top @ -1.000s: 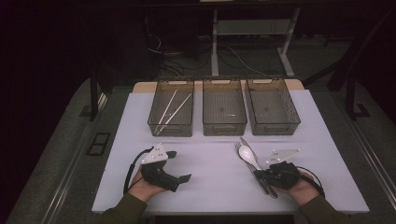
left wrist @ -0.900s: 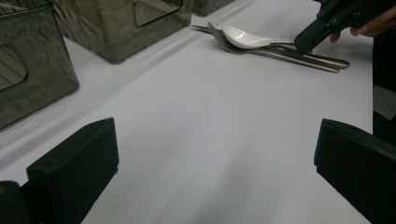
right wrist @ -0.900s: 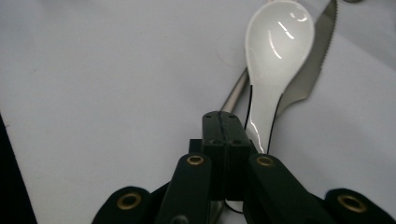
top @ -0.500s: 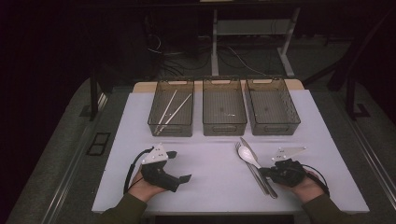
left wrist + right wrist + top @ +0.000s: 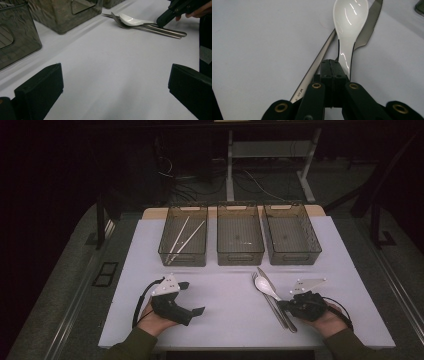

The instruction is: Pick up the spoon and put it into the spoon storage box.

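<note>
The right claw (image 5: 334,65) has its jaws pressed together with nothing between them, tips down at the handle end of the white spoon (image 5: 349,22), which lies on top of a steel fork (image 5: 274,304) and a knife (image 5: 367,27) on the white worktop (image 5: 225,305). The left claw (image 5: 115,90) rests low over bare worktop well to the left, jaws spread wide and empty. Beyond the cutlery stand three dark bins in a row, the left bin (image 5: 184,241) holding chopsticks (image 5: 178,239), the middle bin (image 5: 240,240) and right bin (image 5: 291,239) beside it.
</note>
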A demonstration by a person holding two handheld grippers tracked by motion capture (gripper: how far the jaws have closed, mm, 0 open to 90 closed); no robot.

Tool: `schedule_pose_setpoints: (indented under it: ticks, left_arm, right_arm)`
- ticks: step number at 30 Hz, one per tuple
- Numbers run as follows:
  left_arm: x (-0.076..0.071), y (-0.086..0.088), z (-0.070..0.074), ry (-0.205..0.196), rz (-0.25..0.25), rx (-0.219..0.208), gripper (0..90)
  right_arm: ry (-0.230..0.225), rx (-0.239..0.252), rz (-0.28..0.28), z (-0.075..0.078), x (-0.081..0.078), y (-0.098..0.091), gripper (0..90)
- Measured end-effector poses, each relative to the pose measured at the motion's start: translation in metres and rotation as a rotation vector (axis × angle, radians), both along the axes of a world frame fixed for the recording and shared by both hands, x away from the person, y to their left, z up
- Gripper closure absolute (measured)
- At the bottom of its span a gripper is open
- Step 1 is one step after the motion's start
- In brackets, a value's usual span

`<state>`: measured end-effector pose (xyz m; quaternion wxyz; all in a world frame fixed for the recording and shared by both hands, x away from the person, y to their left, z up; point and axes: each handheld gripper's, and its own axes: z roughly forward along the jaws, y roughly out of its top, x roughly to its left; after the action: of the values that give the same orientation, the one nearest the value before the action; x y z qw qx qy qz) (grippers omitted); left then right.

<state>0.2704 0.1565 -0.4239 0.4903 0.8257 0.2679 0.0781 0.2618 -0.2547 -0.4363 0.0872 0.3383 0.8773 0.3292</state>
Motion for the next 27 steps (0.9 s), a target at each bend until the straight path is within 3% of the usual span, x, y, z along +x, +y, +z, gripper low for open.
schedule_pose_setpoints:
  ticks: [12,27]
  left_arm:
    - [0.0,-0.001,0.0,0.006,0.001,-0.006,0.0]
    - [0.001,-0.001,-0.001,0.008,0.006,-0.012,0.0]
  right_arm:
    - [-0.011,-0.016,-0.092,-0.001,0.013,-0.017,89.9]
    - [-0.018,-0.02,-0.129,-0.003,0.044,-0.024,89.8]
